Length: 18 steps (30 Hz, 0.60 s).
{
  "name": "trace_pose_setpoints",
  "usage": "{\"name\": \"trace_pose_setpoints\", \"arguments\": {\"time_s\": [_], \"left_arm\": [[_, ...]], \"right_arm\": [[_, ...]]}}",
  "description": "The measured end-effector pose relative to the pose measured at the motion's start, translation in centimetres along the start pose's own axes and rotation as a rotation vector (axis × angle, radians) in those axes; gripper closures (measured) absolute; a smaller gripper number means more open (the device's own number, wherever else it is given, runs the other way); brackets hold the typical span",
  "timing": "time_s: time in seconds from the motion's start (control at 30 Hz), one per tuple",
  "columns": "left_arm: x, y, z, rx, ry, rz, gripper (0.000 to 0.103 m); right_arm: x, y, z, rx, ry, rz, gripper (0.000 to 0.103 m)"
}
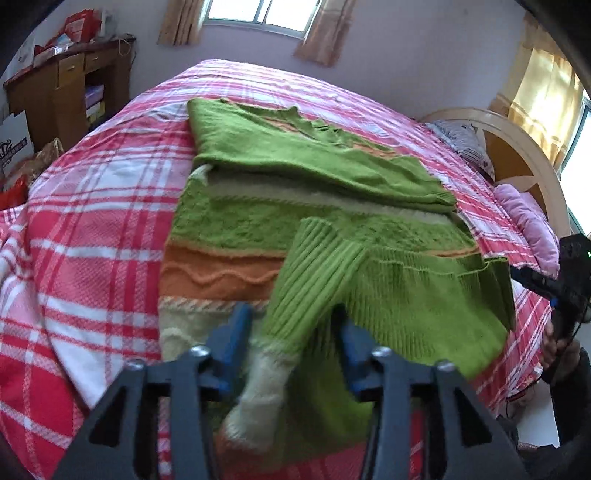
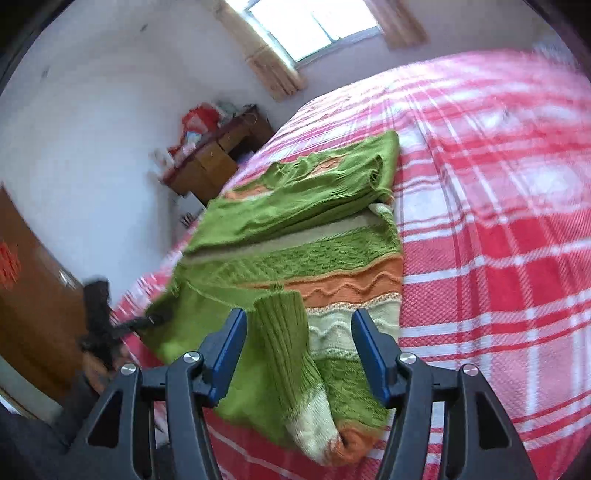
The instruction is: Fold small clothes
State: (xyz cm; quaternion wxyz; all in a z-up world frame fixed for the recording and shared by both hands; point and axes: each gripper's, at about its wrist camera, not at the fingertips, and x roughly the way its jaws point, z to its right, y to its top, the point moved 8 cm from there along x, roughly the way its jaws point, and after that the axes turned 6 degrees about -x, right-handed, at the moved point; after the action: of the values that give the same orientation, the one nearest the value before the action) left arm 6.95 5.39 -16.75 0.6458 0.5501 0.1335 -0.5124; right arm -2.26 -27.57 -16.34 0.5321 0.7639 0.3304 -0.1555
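Note:
A green knitted sweater (image 1: 258, 221) with orange and cream stripes lies on the red plaid bed (image 1: 92, 229). Its far sleeve is folded across the chest. Its near sleeve (image 1: 306, 280) lies folded over the body, with the cream and orange cuff toward me. My left gripper (image 1: 293, 332) is open, its blue pads either side of this sleeve just above it. In the right wrist view the sweater (image 2: 314, 243) and the same sleeve (image 2: 284, 332) lie between the open pads of my right gripper (image 2: 299, 332). The other gripper (image 2: 99, 314) shows at the sweater's left hem.
A wooden desk (image 1: 62, 85) with clutter stands beyond the bed's far left corner. A headboard (image 1: 517, 147) and pillows (image 1: 528, 225) are at the right. Curtained windows (image 1: 255, 14) are on the far wall. A brown door (image 2: 26, 295) is at the left.

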Motion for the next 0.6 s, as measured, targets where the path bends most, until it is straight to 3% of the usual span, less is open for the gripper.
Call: {"name": "trace_pose_setpoints", "arguments": {"time_s": [0.1, 0.2, 0.27, 0.3, 0.33, 0.5, 0.53, 0.57, 0.6], "left_arm": [[0.7, 0.8, 0.4, 0.011, 0.016, 0.01, 0.042], [1.0, 1.1, -0.4, 0.002, 0.027, 0.019, 0.044], [1.0, 1.1, -0.5, -0.006, 0.02, 0.026, 0.058], [1.1, 1.1, -0.5, -0.014, 0.009, 0.019, 0.077], [1.2, 1.0, -0.6, -0.028, -0.007, 0.009, 0.084], [1.5, 1.2, -0.6, -0.03, 0.0, -0.005, 0.079], [1.5, 1.2, -0.5, -0.029, 0.003, -0.004, 0.079], [1.3, 1.2, -0.7, -0.034, -0.003, -0.003, 0.08], [1.3, 1.2, -0.7, -0.044, -0.011, -0.003, 0.088]], "right_arm": [[0.6, -0.5, -1.4, -0.138, -0.117, -0.042, 0.045], [0.5, -0.9, -1.7, -0.169, -0.107, -0.052, 0.047], [0.7, -1.1, -1.8, -0.168, -0.094, -0.06, 0.053], [0.9, -1.2, -1.7, -0.165, -0.095, -0.071, 0.063], [1.3, -1.3, -1.6, -0.16, -0.09, -0.08, 0.065], [4.7, -2.2, -1.2, -0.127, -0.088, -0.166, 0.065], [4.9, -2.1, -1.2, -0.11, -0.076, -0.164, 0.069], [4.9, -2.0, -1.1, -0.085, -0.044, -0.151, 0.093], [4.7, -1.9, -0.9, -0.032, 0.008, -0.144, 0.092]]}}
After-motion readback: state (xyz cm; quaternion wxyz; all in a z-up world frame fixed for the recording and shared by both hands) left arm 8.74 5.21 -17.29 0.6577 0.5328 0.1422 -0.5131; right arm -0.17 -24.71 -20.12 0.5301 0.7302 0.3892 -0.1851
